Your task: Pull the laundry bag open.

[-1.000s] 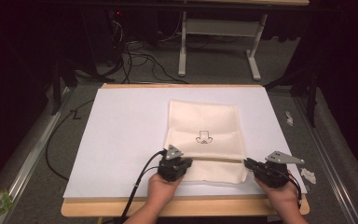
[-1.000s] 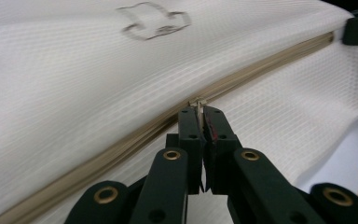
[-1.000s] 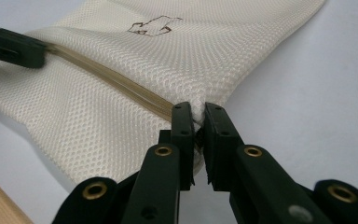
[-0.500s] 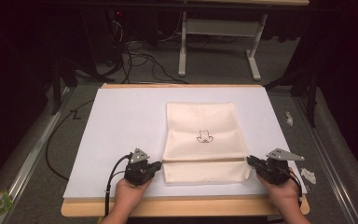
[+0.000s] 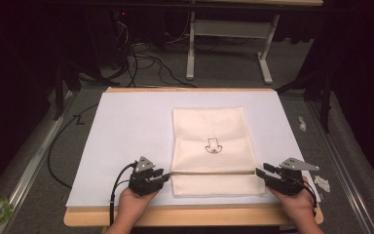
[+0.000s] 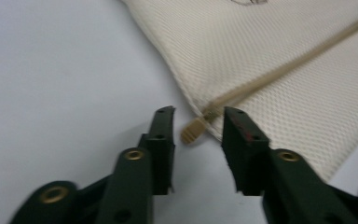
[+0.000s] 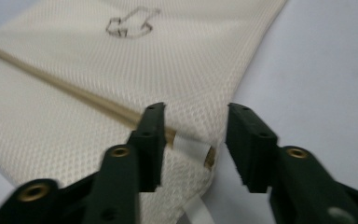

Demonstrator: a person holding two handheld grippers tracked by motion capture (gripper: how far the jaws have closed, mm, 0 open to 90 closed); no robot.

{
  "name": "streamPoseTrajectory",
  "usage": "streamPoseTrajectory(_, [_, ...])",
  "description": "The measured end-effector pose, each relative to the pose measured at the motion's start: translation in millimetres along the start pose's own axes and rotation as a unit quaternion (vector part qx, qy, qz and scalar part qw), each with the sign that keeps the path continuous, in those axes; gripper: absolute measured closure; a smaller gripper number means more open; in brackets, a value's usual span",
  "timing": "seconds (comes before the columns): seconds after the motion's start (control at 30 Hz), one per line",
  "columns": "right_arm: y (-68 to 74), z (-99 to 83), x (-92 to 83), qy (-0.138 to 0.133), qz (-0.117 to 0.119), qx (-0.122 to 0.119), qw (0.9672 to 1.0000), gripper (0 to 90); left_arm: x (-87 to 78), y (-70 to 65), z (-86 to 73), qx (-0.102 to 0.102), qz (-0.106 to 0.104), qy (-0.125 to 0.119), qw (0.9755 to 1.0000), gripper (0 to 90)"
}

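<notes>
A cream mesh fabric bag point(image 5: 209, 131) with a small black drawing point(image 5: 213, 146) lies flat on the white sheet point(image 5: 126, 131). A tan zipper point(image 5: 209, 172) runs across its near part. My left gripper point(image 5: 164, 176) sits at the bag's near left edge, open, with the zipper's tan pull tab point(image 6: 193, 130) lying between its jaws, untouched. My right gripper point(image 5: 260, 172) is at the bag's right edge, also open. Its jaws straddle the zipper's end and a small white tag point(image 7: 191, 147).
The white sheet covers a wooden table whose front edge point(image 5: 195, 217) is just under the hands. Small white scraps point(image 5: 322, 183) lie off the sheet at the right. Cables point(image 5: 141, 53) and a white table frame point(image 5: 229, 34) stand on the floor beyond.
My left gripper has moved left along the zipper line to the bag's left edge, and the tan line now spans the bag's width. The right gripper has stayed put.
</notes>
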State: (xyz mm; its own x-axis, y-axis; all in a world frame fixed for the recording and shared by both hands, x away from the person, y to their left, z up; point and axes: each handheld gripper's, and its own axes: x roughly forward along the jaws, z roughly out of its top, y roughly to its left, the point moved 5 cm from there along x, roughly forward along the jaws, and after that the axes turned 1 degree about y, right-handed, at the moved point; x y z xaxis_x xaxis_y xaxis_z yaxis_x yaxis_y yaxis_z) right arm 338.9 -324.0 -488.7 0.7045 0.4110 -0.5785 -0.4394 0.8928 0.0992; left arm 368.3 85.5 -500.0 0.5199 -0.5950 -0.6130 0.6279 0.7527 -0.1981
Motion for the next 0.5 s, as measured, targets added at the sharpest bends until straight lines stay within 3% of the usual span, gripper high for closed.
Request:
streamPoseTrajectory(0.03, [-6.2, 4.6, -5.0, -0.020, -0.010, 0.005, 0.9997, 37.0, -8.7, 10.8, 4.6, 0.002, 0.024, -0.030, 0.9993, 45.5])
streamPoseTrajectory(0.07, [-6.2, 4.6, -5.0, -0.020, -0.010, 0.005, 0.9997, 37.0, -8.7, 10.8, 4.6, 0.002, 0.024, -0.030, 0.9993, 39.7])
streamPoseTrajectory(0.1, [-18.6, 7.6, -10.8, -0.032, -0.031, 0.012, 0.9989, 26.2, -19.9, 27.3, 8.5, 0.000, 0.052, -0.051, 0.9973, 33.8])
streamPoseTrajectory(0.13, [-26.3, 8.1, -14.4, -0.039, -0.049, 0.016, 0.9980, 22.6, -19.9, 27.3, 8.5, 0.000, 0.052, -0.051, 0.9973, 28.1])
streamPoseTrajectory(0.17, [-26.3, 8.1, -14.4, -0.039, -0.049, 0.016, 0.9980, 22.6, -26.3, 38.3, 8.9, 0.001, 0.078, -0.049, 0.9957, 28.1])
streamPoseTrajectory(0.23, [-44.6, 6.2, -21.7, -0.048, -0.086, 0.019, 0.9949, 16.1, -41.5, 66.0, 4.2, -0.012, 0.138, -0.037, 0.9897, 17.2])
streamPoseTrajectory(0.27, [-54.9, 3.7, -26.4, -0.048, -0.103, 0.034, 0.9929, 15.2, -46.8, 74.3, 1.5, -0.018, 0.149, -0.037, 0.9879, 15.1])
streamPoseTrajectory(0.3, [-60.7, 2.1, -29.4, -0.051, -0.109, 0.040, 0.9919, 15.1, -53.4, 84.0, -2.1, -0.029, 0.157, -0.040, 0.9864, 14.4])
streamPoseTrajectory(0.33, [-70.8, -2.2, -37.1, -0.053, -0.125, 0.057, 0.9891, 15.2, -61.9, 97.4, -7.4, -0.057, 0.164, -0.050, 0.9835, 11.6])
streamPoseTrajectory(0.37, [-70.8, -2.2, -37.1, -0.053, -0.125, 0.057, 0.9891, 15.2, -61.9, 97.4, -7.4, -0.057, 0.164, -0.050, 0.9835, 11.2])
streamPoseTrajectory(0.43, [-73.2, -4.9, -40.1, -0.054, -0.125, 0.062, 0.9887, 15.3, -62.9, 102.8, -9.0, -0.070, 0.173, -0.046, 0.9813, 11.1])
streamPoseTrajectory(0.5, [-71.5, -4.4, -39.1, -0.050, -0.127, 0.056, 0.9890, 15.1, -60.1, 101.4, -8.0, -0.069, 0.170, -0.046, 0.9821, 10.1])
